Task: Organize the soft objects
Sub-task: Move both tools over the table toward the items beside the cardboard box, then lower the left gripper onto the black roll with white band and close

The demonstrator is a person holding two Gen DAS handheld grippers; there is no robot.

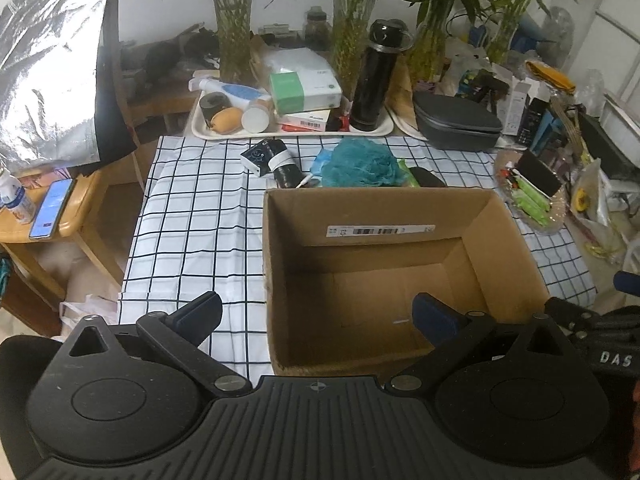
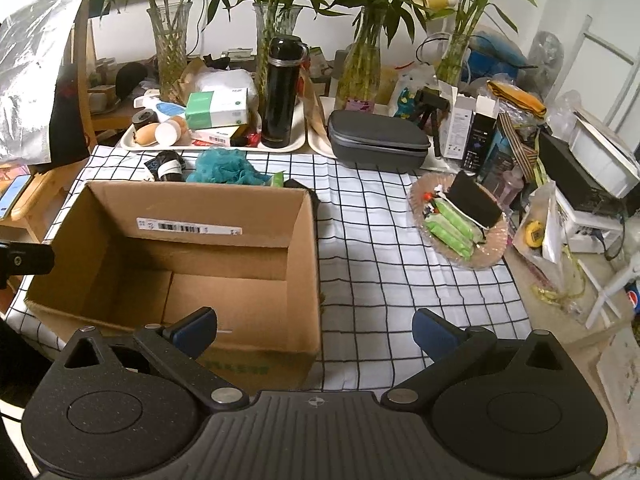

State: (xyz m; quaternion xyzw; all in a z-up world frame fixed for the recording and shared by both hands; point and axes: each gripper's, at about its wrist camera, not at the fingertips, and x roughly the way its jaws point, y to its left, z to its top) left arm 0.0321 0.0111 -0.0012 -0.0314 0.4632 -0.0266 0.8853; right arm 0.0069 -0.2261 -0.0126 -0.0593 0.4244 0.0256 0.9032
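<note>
- Hovering over the near edge of the desk (image 1: 192, 216), the left tongs (image 1: 318, 316) stood spread wide with nothing between the blue pads; the left pad sat above the checked cloth (image 2: 380, 240), the right pad above the inside of the cardboard box (image 1: 372, 272).
- Right tongs (image 2: 316, 330) were likewise spread wide and held nothing; left pad over the box's near right corner, right pad over bare cloth.
- Box was open-topped, with nothing visible inside; a barcode label (image 1: 380, 230) was stuck on the inner far wall.
- Teal mesh bath puff (image 1: 362, 164) lay on the cloth just behind the box's far wall, outside the box.
- Just left of the puff: a black roll with a white band (image 1: 284, 164) and a small dark carton (image 1: 258, 156), touching each other.
- Just right of the puff: a green packet (image 1: 406, 168) and a dark flat item, partly hidden by the box rim.
- Glass dish (image 2: 460, 220) right of the box, well apart from it, held green packets and a black pouch.
- Far edge of desk: white tray (image 1: 292, 130) with black flask (image 1: 374, 76) and green-white box (image 1: 306, 90); grey zip case (image 1: 456, 122) beside it; vases of bamboo behind.
- Phone (image 1: 52, 208) lay on a wooden side table to the left.
</note>
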